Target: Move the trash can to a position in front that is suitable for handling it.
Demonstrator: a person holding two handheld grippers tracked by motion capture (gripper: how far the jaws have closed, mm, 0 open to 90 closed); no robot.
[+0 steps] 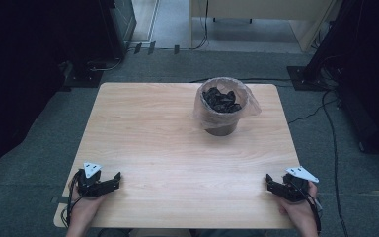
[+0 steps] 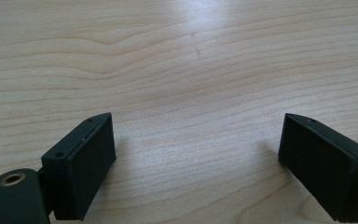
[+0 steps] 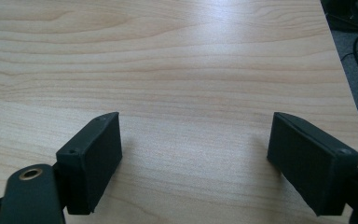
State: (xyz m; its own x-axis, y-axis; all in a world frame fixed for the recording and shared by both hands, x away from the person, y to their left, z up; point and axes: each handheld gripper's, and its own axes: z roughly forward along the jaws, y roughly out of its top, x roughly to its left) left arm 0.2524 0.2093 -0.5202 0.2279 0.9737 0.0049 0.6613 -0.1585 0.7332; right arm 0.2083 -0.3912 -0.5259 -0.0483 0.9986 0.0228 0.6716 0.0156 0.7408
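— Bin (image 1: 221,129), bag-lined and full of dark scraps, stands at the table's (image 1: 177,163) far middle.
— Both tongs, left gripper (image 1: 112,180) and right gripper (image 1: 272,185), rest spread and empty at the near edge; next is probably reaching for the liner's rim.

Setting: a lab or test room. A bare wooden counter (image 1: 177,148) stands alone on grey carpet (image 1: 24,163). Black cables (image 1: 333,148) run loose across the floor on the right. Dark equipment racks (image 1: 113,24) and black drapes (image 1: 15,74) line both sides. A second pale desk (image 1: 261,10) stands against the far wall.
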